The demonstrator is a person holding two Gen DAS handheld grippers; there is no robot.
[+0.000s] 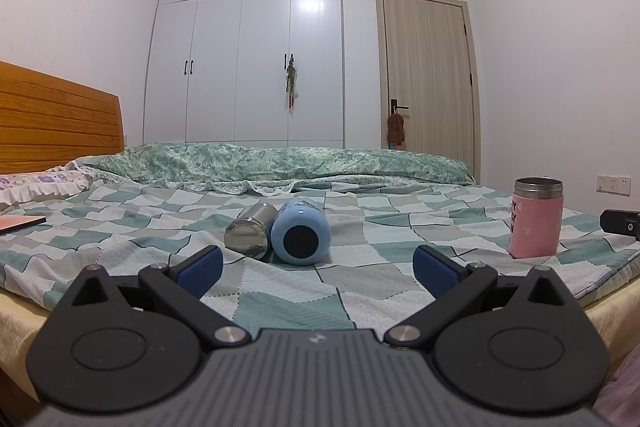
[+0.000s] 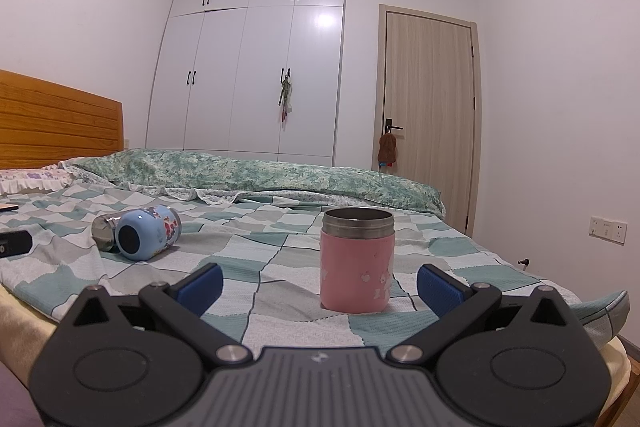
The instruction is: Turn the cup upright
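Left gripper [image 1: 318, 269] fills the bottom of its view, blue pads [image 1: 202, 269] spread wide, nothing between them. Right gripper [image 2: 319, 285] same: pads [image 2: 440, 289] wide apart, empty, with the pink cup [image 2: 357, 261] standing just ahead in the gap line, not touched.

Hidden/unclear: blue cup [image 1: 301, 231] shows mostly its base end in the left view, mouth end out of sight; print on its side only readable as red/blue figures from the right view [image 2: 147, 233]. Steel cup [image 1: 250, 229] is half hidden behind the blue one in the right view. Pink cup's lettering is cut off by its curve in the left view [image 1: 536, 218]. Black object [image 1: 620, 223] at the right edge is cropped, can't identify.

Blue cup lies on its side on the checked sheet [image 1: 360, 291], mid-bed, long axis running away from the camera, dark round base facing the left gripper. Steel cup lies alongside, touching it, same direction. Pink cup is upright, steel rim up, near the bed's right edge, well apart from the pair.
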